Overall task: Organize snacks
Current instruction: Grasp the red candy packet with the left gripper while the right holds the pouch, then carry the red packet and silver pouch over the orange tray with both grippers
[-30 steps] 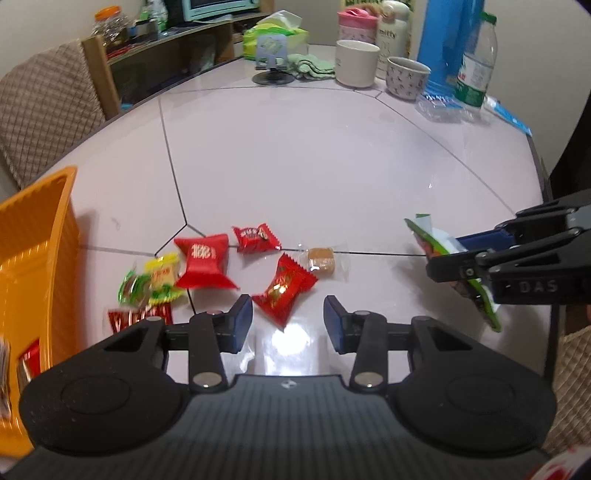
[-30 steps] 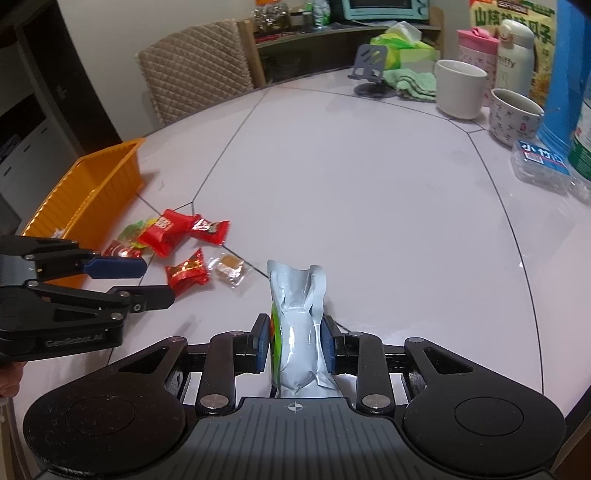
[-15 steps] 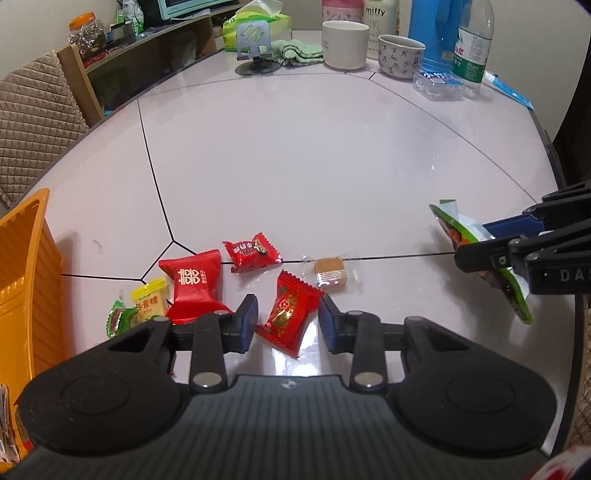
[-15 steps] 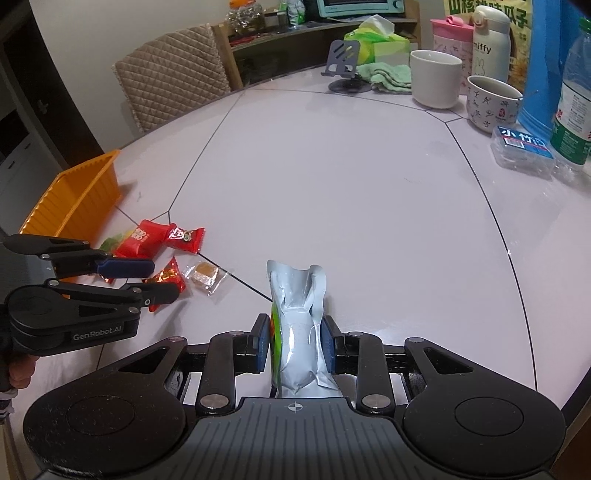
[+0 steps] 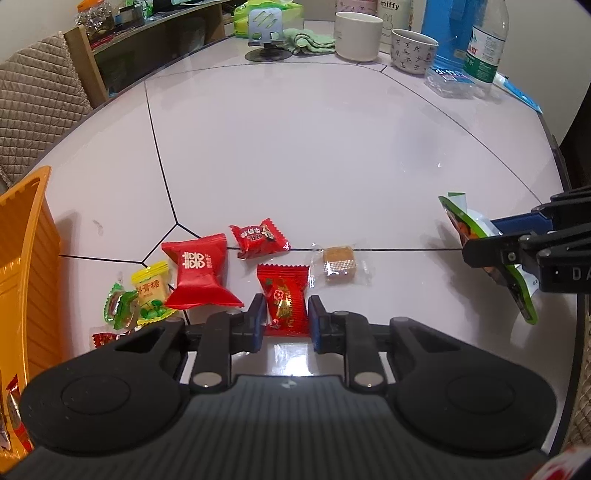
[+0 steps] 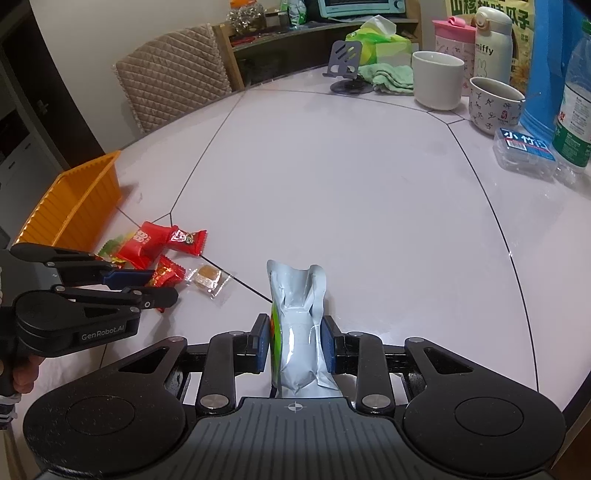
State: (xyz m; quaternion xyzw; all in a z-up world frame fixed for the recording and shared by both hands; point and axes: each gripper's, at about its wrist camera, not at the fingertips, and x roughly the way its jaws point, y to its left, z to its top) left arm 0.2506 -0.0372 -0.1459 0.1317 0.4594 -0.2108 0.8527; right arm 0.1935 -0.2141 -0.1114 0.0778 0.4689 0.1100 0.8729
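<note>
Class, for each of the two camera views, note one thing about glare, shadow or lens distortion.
Left wrist view: a bright glare patch on the glossy table just behind the red candy; the orange bin bows at the frame edge. Right wrist view: the table's seam lines curve from the fisheye lens, and the silver pouch casts a soft shadow to its right.

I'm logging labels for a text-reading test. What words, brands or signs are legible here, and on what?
"miffy": white bottle.
"GenRobot.AI": left gripper body.
"小竹": clear plastic box; remainder unclear.
"山核桃味瓜子": yellow bag behind, top cropped.
Double-happiness sign "囍": big red candy.
"D A": right gripper body, cut off.
Other candy wrappers and the water bottle label: too blurred.
</note>
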